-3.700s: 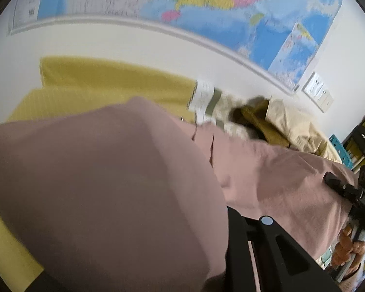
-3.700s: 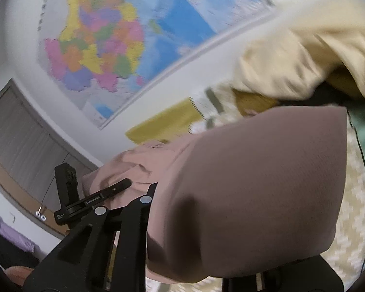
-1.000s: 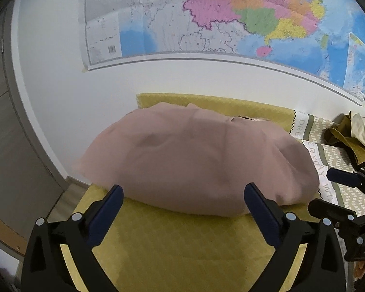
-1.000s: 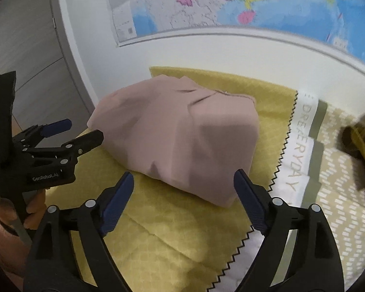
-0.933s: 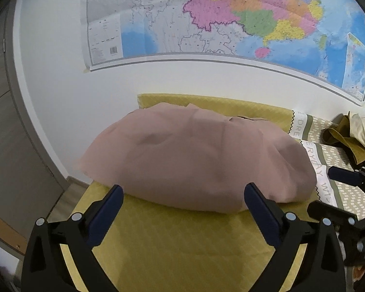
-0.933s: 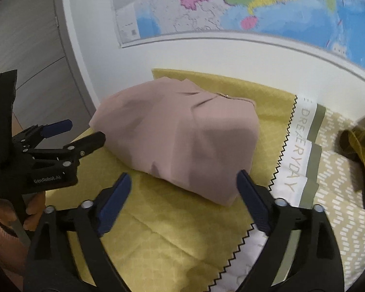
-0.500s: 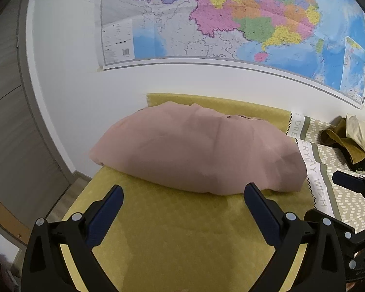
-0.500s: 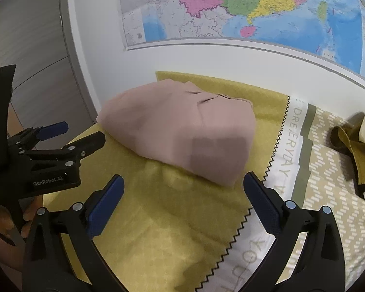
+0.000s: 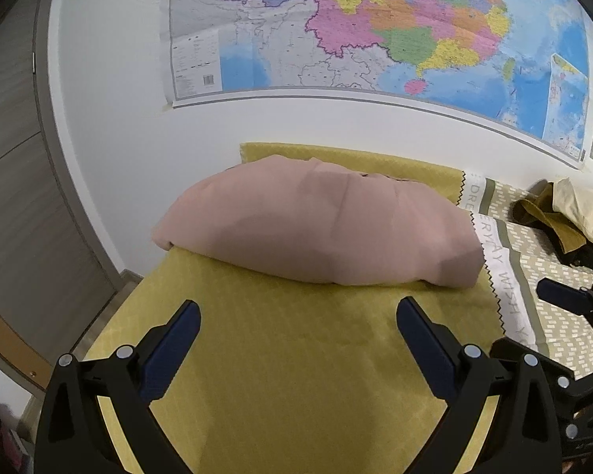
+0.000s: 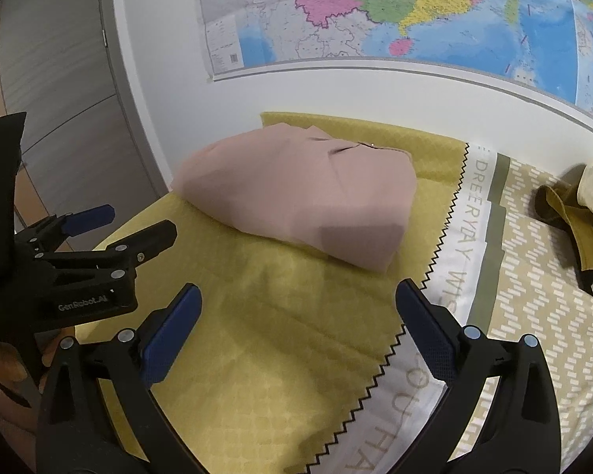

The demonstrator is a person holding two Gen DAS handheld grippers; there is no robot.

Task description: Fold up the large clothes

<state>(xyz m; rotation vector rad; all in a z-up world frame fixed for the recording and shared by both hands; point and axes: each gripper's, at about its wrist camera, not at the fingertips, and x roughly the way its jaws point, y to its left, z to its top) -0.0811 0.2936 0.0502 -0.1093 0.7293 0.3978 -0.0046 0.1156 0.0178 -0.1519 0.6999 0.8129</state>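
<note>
Left wrist view shows the pink garment point(image 9: 320, 229) lying folded into a thick, rounded bundle on the far part of a yellow bedspread point(image 9: 296, 375), close to the white wall under a big map point(image 9: 375, 27). Nothing grips it. The left gripper point(image 9: 298, 316) stands wide apart over bare spread on the near side of the bundle, with nothing between its blue pads point(image 9: 178, 331). In the right wrist view the right gripper point(image 10: 298, 312) is likewise spread wide and empty, near the bundle's right end, with the zigzag edge of a printed cloth point(image 10: 462, 245) just to its right.

The garment looks soft, light and limp: a thin woven fabric that puffs up in the middle and will sag wherever it is not held. It is not fragile, but the layers may slide over one another, so a pinch on the top layer alone would likely peel the fold open. The safer hold seems to be at the two near corners of the bundle, catching all layers at the folded edge, one tool at each end. The far edge, by the wall, is partly hidden, so how neatly it lies there is hard to judge.

A heap of tan clothes point(image 10: 585, 205) waits far right, well apart.
</note>
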